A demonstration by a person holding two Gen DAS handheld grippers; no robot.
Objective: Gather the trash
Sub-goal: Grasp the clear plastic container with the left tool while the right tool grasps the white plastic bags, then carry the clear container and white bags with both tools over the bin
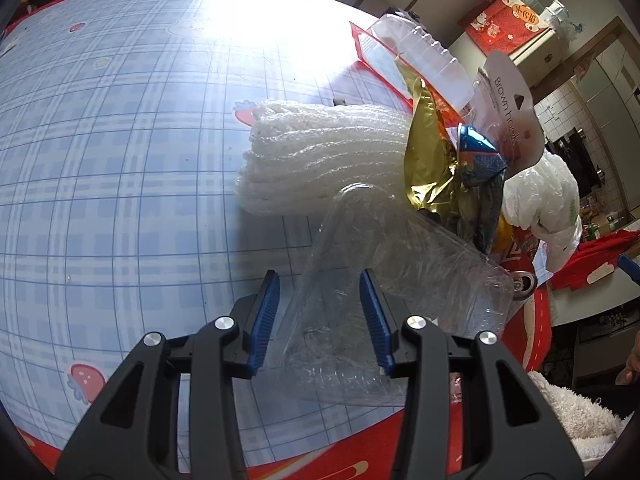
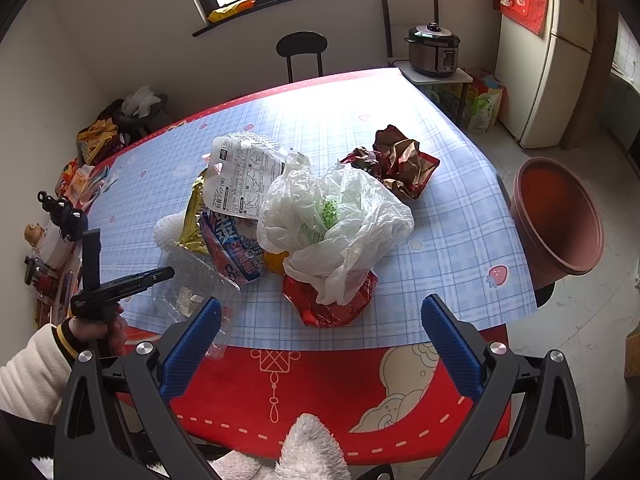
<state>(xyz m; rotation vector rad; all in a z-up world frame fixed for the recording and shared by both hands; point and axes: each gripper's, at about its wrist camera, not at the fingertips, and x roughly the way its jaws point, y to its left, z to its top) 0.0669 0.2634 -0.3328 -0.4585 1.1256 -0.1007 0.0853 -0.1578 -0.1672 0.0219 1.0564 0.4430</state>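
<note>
A crumpled clear plastic container (image 1: 400, 264) lies on the blue checked table (image 1: 120, 184), at the near edge of a trash pile. My left gripper (image 1: 320, 276) has its blue pads against a fold of it; from the right wrist view its fingertips (image 2: 162, 273) rest on the same clear plastic container (image 2: 192, 284). Behind it are white foam netting (image 1: 320, 152), a gold foil wrapper (image 1: 428, 160) and a blue wrapper (image 1: 480, 156). My right gripper (image 2: 322, 302) hangs open over the table's red front border, nothing between its fingers, just short of a red packet (image 2: 332, 308) under a white plastic bag (image 2: 336, 216).
A printed card package (image 2: 244, 176) tops the pile. A crumpled brown-red paper bag (image 2: 400, 160) lies behind it. A can (image 1: 524, 284) lies by the container. A brown round bin (image 2: 560, 216) stands off the table's right edge, and a black chair (image 2: 302, 46) at the far side.
</note>
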